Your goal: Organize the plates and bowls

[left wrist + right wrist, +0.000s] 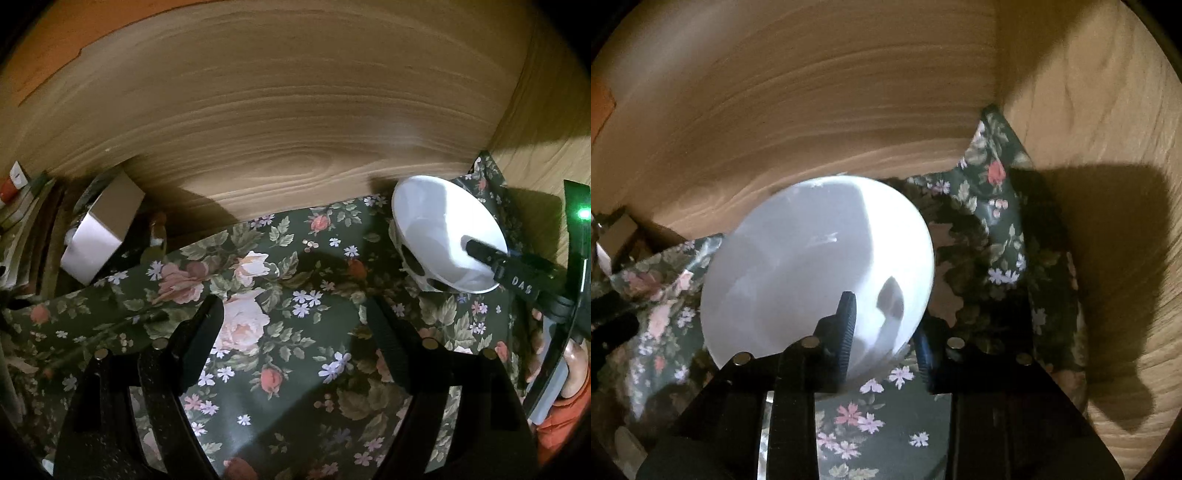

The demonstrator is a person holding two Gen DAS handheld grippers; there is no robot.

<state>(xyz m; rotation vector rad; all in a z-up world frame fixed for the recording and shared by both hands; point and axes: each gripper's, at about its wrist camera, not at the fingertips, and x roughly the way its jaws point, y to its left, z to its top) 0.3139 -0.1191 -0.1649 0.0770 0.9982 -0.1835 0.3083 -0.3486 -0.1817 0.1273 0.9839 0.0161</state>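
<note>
- Your right gripper (886, 325) is clamped on the near rim of the white bowl (816, 273), one finger inside, one outside.
- The bowl sits tilted on the floral cloth (882, 424), in the far right corner by the wooden wall (827, 92).
- Your left gripper (295, 306) stands wide apart and empty above the cloth, well left of the bowl.
- A box (99, 229) lies at far left.
</note>
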